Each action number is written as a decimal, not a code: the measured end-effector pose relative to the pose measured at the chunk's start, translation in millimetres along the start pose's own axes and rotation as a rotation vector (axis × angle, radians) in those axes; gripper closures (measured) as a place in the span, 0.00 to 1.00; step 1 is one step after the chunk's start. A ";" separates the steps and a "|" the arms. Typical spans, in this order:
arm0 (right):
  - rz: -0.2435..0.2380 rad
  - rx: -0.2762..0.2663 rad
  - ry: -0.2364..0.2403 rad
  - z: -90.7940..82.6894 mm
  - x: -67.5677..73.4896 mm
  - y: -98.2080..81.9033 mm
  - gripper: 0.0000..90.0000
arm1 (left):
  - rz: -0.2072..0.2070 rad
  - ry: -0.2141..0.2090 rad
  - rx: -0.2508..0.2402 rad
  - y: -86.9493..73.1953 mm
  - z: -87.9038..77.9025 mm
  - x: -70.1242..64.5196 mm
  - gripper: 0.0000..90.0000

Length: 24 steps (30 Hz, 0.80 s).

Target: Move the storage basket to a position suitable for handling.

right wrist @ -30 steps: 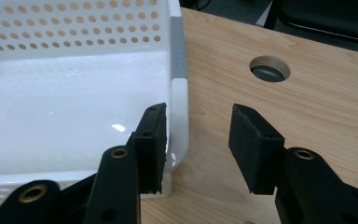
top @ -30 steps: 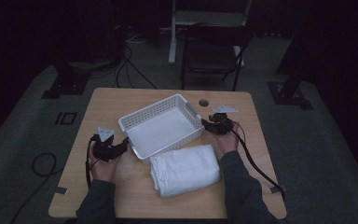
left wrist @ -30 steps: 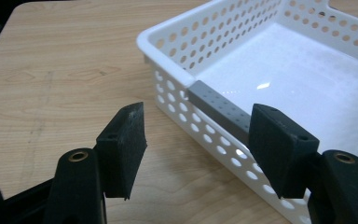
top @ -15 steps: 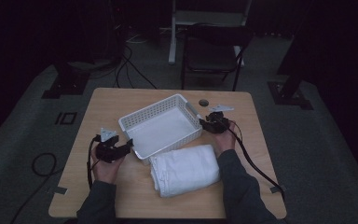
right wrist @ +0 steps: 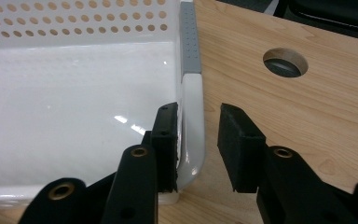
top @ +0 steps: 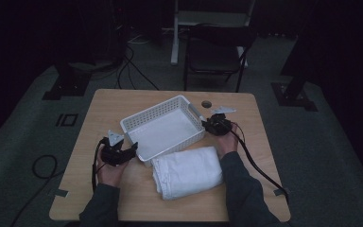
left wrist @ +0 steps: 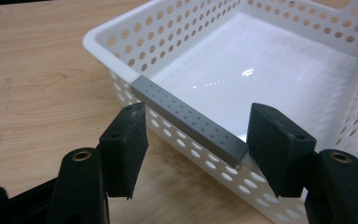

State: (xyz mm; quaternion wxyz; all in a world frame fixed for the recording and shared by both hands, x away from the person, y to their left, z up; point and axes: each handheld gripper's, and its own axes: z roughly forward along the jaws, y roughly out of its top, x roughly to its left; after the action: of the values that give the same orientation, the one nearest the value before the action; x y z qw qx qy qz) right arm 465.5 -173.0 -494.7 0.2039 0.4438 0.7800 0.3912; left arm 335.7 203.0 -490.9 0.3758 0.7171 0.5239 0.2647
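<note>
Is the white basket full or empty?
Empty. The basket shows only its bare white floor in the high view and both gripper views; the folded towel lies outside it, on the table.

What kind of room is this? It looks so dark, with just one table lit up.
Probably a lab or studio set up for recording. A lone wooden table stands on grey carpet, cables run across the floor past dark stands, and a person works a basket with handheld grippers.

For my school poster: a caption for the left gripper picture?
Open black gripper facing a white perforated plastic basket's grey handle.
</note>
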 end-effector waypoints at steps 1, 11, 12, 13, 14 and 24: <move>0.000 0.000 0.001 0.0 0.1 0.0 0.77 | 0.003 0.005 -0.003 0.2 0.7 0.1 0.42; -0.016 0.007 -0.018 -2.2 3.5 -1.0 0.79 | 0.015 0.029 -0.014 9.0 15.2 8.2 0.44; -0.017 0.008 -0.020 -2.5 3.8 -1.1 0.79 | 0.016 0.029 -0.012 10.2 17.5 9.0 0.45; -0.019 0.011 -0.022 -2.9 4.0 -1.2 0.79 | 0.017 0.027 -0.011 11.4 19.9 10.0 0.45; -0.019 0.013 -0.025 -3.3 4.5 -1.2 0.79 | 0.016 0.022 -0.013 12.4 22.2 11.3 0.45; -0.022 0.019 -0.045 -5.5 5.7 -1.7 0.78 | 0.051 0.003 0.020 28.0 49.1 16.6 0.58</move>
State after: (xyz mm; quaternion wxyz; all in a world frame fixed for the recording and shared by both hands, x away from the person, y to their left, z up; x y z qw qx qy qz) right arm 457.9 -171.0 -492.5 0.2213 0.4457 0.7838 0.3715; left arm 394.3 201.2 -496.6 0.3611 0.7334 0.5088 0.2700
